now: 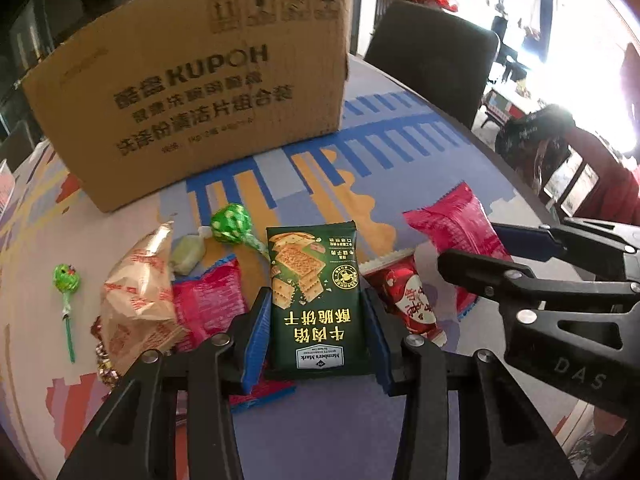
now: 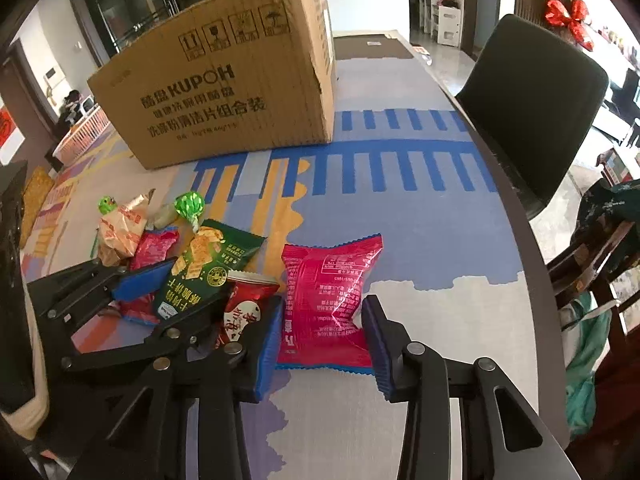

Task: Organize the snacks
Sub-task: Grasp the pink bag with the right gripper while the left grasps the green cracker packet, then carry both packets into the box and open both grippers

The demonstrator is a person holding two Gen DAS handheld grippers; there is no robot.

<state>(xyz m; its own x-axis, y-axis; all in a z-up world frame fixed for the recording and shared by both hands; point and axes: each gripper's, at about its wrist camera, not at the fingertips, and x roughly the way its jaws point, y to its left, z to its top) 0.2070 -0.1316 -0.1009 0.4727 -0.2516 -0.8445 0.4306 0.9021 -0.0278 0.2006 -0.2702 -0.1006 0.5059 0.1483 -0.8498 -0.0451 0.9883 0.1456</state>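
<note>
My left gripper [image 1: 316, 320] is shut on a dark green cracker packet [image 1: 316, 304], its blue pads pressing both long edges; the packet also shows in the right wrist view [image 2: 200, 272]. My right gripper [image 2: 322, 324] is shut on a pink snack bag [image 2: 328, 296], pads denting its sides; the bag lies at the right in the left wrist view [image 1: 456, 236]. Between them lies a red packet [image 1: 408, 300]. Left of the green packet are another pink packet [image 1: 208, 304], a beige wrapped snack [image 1: 136, 292], a pale green candy [image 1: 186, 254] and two green lollipops [image 1: 228, 226] [image 1: 66, 280].
A large open cardboard box [image 1: 192, 92] stands at the back of the patterned tablecloth [image 1: 400, 168]. A dark chair [image 2: 532, 104] stands by the table's right edge. The right gripper's black body [image 1: 560, 300] reaches in from the right in the left wrist view.
</note>
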